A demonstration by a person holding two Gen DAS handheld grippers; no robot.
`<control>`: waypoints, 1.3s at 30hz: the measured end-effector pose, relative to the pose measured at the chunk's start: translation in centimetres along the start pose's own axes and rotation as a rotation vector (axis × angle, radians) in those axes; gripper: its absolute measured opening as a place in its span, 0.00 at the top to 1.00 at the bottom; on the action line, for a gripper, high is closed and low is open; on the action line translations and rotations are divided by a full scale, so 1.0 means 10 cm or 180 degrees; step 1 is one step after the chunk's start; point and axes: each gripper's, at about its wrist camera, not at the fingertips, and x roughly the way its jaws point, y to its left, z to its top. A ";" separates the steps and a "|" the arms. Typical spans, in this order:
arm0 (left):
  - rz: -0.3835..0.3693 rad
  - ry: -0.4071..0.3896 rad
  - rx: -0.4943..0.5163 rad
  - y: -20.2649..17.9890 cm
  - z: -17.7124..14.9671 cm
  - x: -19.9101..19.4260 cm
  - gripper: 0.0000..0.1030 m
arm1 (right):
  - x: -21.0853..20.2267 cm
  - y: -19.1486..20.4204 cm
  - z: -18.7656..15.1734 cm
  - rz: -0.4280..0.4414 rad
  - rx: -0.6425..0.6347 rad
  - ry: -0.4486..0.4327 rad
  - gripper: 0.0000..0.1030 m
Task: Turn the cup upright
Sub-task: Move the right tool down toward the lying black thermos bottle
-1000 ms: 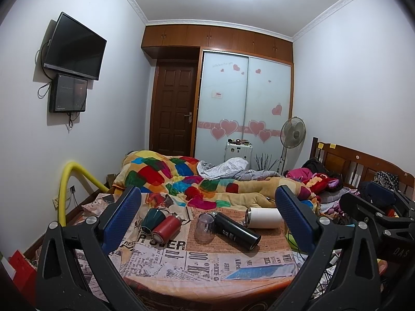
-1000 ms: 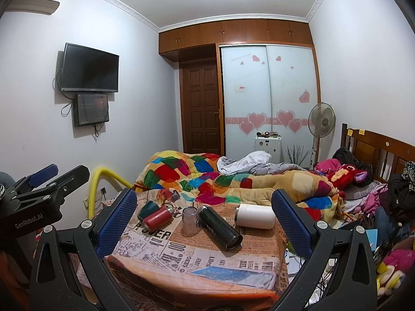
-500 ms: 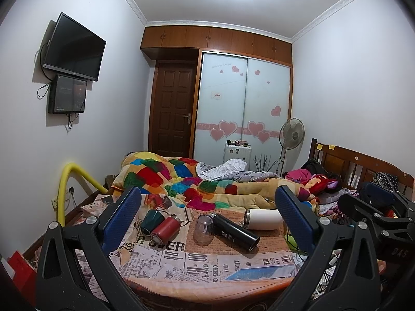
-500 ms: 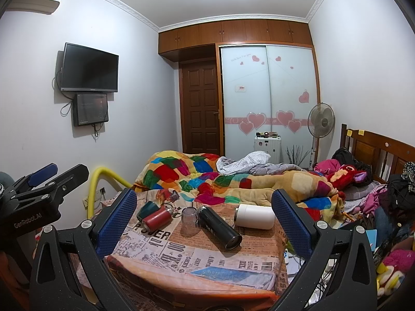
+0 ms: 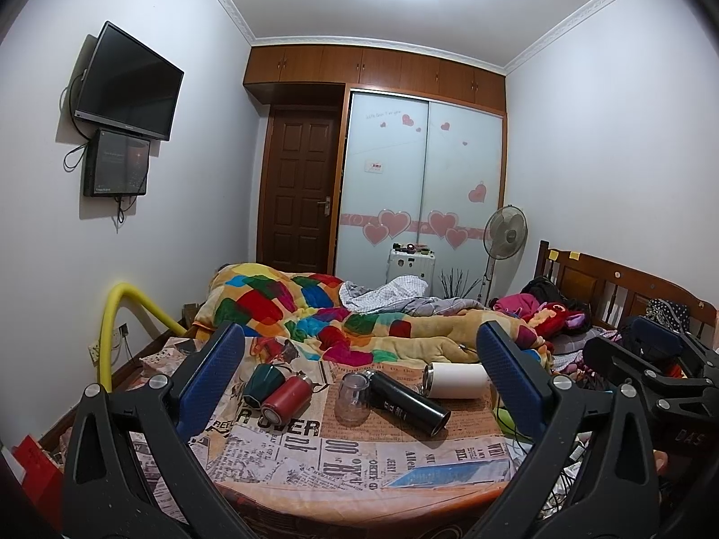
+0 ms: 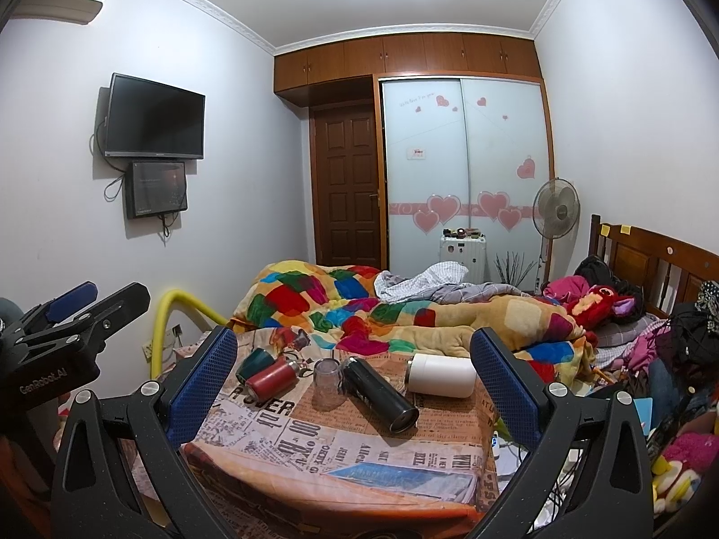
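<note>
Several cups lie on a newspaper-print cloth (image 5: 314,453) at the foot of the bed. A clear glass cup (image 5: 352,399) (image 6: 326,378) stands mouth down in the middle. A black flask (image 5: 409,402) (image 6: 381,393), a white tumbler (image 5: 456,380) (image 6: 441,375), a red flask (image 5: 285,397) (image 6: 271,378) and a dark green cup (image 5: 263,384) (image 6: 254,361) lie on their sides. My left gripper (image 5: 359,386) is open and empty, well short of the cups. My right gripper (image 6: 355,382) is open and empty too, also held back.
A colourful quilt (image 5: 314,310) is bunched on the bed behind the cups. A yellow tube (image 5: 117,314) arches at the left wall. Clothes and soft toys (image 6: 602,305) pile by the wooden headboard (image 6: 651,265) on the right. A fan (image 5: 505,231) stands by the wardrobe.
Both views have shifted only slightly; the cups have not moved and both grippers stay open.
</note>
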 end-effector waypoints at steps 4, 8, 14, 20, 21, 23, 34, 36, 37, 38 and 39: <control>-0.0001 0.0002 -0.0002 -0.01 0.01 0.00 0.00 | 0.01 -0.01 -0.01 -0.0003 -0.0003 0.0006 0.00; 0.0000 0.0018 -0.0014 -0.02 0.00 0.02 0.00 | 0.03 -0.03 -0.05 -0.0005 0.0000 0.0031 0.00; 0.0034 0.0103 -0.0056 0.03 -0.03 0.17 0.00 | 0.16 -0.09 -0.10 0.0005 -0.0016 0.0144 0.00; 0.0114 0.0326 -0.0142 0.18 -0.13 0.47 0.00 | 0.55 -0.18 -0.15 0.0101 -0.0031 0.0458 0.00; 0.0131 0.0381 -0.0151 0.20 -0.16 0.54 0.00 | 0.66 -0.20 -0.17 0.0102 -0.0054 0.0531 0.00; 0.0180 0.0486 -0.0167 0.26 -0.24 0.67 0.00 | 0.85 -0.21 -0.20 0.0101 -0.0114 0.0669 0.00; 0.0392 0.1068 -0.0314 0.65 -0.72 1.41 0.00 | 2.44 -0.31 -0.70 0.0252 -0.0677 0.1988 0.00; 0.0415 0.1109 -0.0309 0.68 -0.78 1.50 0.00 | 2.69 -0.32 -0.81 0.0333 -0.0734 0.2242 0.02; 0.0429 0.1123 -0.0301 0.69 -0.82 1.54 0.00 | 2.81 -0.33 -0.86 0.0352 -0.0765 0.2371 0.02; 0.0437 0.1129 -0.0291 0.72 -0.85 1.58 0.00 | 2.95 -0.33 -0.92 0.0358 -0.0808 0.2515 0.04; 0.0448 0.1142 -0.0282 0.72 -0.88 1.61 0.00 | 3.02 -0.33 -0.94 0.0373 -0.0829 0.2583 0.07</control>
